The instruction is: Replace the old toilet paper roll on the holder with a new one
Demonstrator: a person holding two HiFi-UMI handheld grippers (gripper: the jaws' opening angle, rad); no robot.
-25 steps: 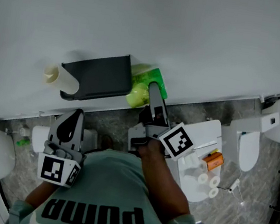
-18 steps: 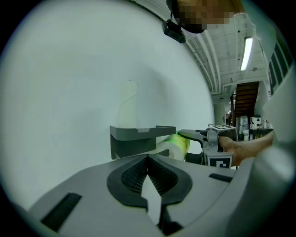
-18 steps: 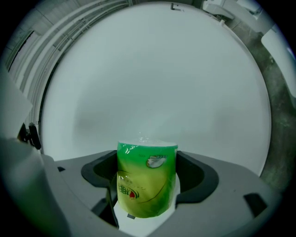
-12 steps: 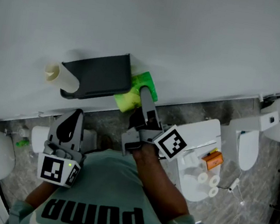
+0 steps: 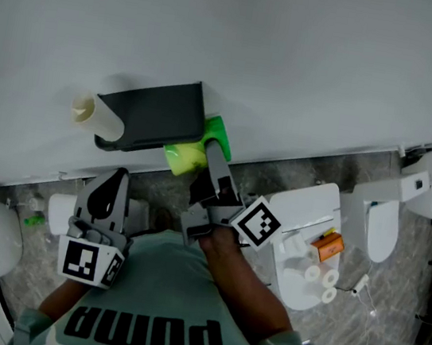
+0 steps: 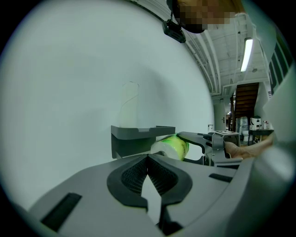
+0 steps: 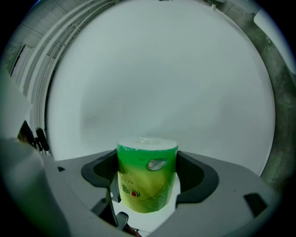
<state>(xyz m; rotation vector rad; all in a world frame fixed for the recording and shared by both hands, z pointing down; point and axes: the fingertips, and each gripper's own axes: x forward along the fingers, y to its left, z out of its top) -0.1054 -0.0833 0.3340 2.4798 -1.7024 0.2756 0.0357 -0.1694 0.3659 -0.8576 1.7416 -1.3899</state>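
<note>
Now the right gripper (image 5: 203, 151) has its jaws clamped on the new roll (image 5: 186, 155), a toilet paper roll in green plastic wrap. In the right gripper view the new roll (image 7: 147, 178) stands between the two jaw pads, which press on its sides. Its white end faces away from the gripper toward the pale wall (image 7: 152, 83).

Against a second ago, this gripper and the roll have slid to the left along the wall. The roll then lay clear of the dark grey holder (image 5: 156, 118). It now sits at the holder's right end, partly tucked under its edge. Half a second ago it was about midway between those two spots. The holder lies just past the right jaw tips and to their left.

At the far left end of the holder, well beyond the right jaws, is a pale tube (image 5: 88, 112).

The left gripper (image 5: 111, 184) has not moved over the three frames. In its own view the left gripper (image 6: 148, 178) has its jaws closed against each other with nothing between them. Ahead of those jaws hangs the holder (image 6: 138, 139). The green roll (image 6: 172, 147) and the right gripper's arm are ahead and to the right.
</note>
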